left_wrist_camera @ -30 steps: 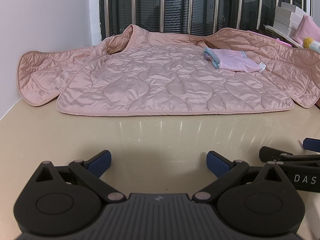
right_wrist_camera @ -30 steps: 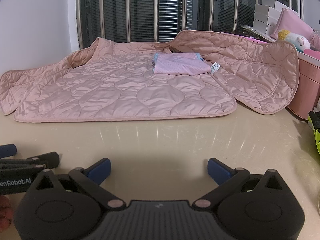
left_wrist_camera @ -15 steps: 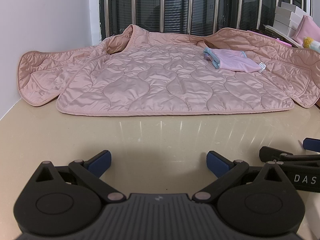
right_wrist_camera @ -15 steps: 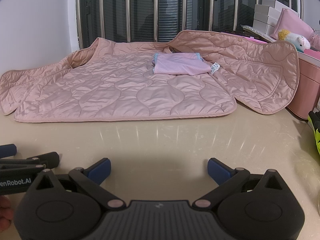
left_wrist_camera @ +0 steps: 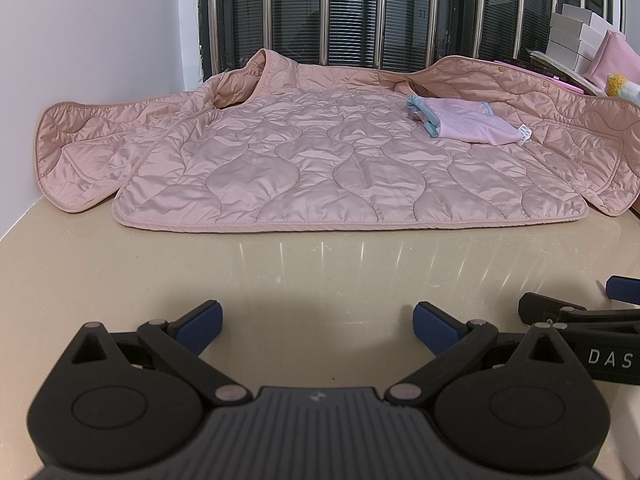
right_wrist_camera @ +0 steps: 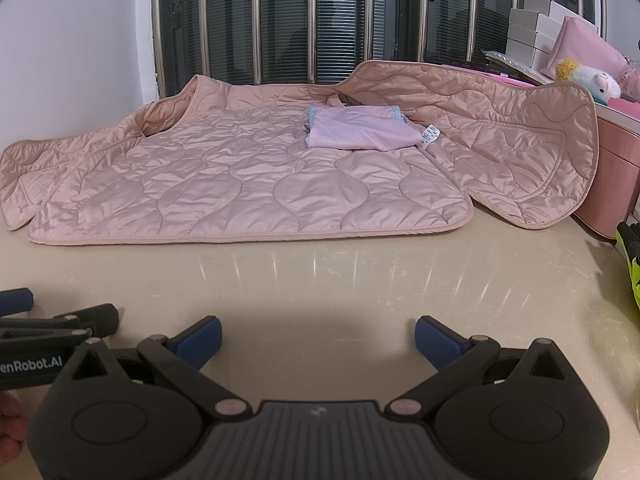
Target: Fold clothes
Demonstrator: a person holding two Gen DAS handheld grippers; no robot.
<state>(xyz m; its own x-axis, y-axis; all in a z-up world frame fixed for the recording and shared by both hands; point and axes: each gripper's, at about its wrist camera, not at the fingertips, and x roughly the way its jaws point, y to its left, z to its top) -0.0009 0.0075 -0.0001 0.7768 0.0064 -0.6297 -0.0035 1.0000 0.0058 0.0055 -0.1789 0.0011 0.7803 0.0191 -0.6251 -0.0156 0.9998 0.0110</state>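
Observation:
A pink quilted jacket (left_wrist_camera: pixel 320 160) (right_wrist_camera: pixel 248 184) lies spread open and flat at the back of the beige table (left_wrist_camera: pixel 320 272) (right_wrist_camera: pixel 320 280), its front panels flung out to both sides. On its right part rests a small folded lilac garment with blue trim (left_wrist_camera: pixel 464 124) (right_wrist_camera: pixel 360 130). My left gripper (left_wrist_camera: pixel 318 322) stands open near the table's front edge, well short of the jacket's hem, with nothing between its blue pads. My right gripper (right_wrist_camera: pixel 318 334) is open and empty too, beside the left one, equally far from the hem.
A barred window (left_wrist_camera: pixel 380 12) runs behind the jacket and a white wall (left_wrist_camera: pixel 80 40) closes the left. White boxes (right_wrist_camera: pixel 536 20), a pink bag, a plush toy (right_wrist_camera: pixel 588 80) and a pink container (right_wrist_camera: pixel 616 184) crowd the right. A yellow-green item (right_wrist_camera: pixel 630 256) lies at the right edge.

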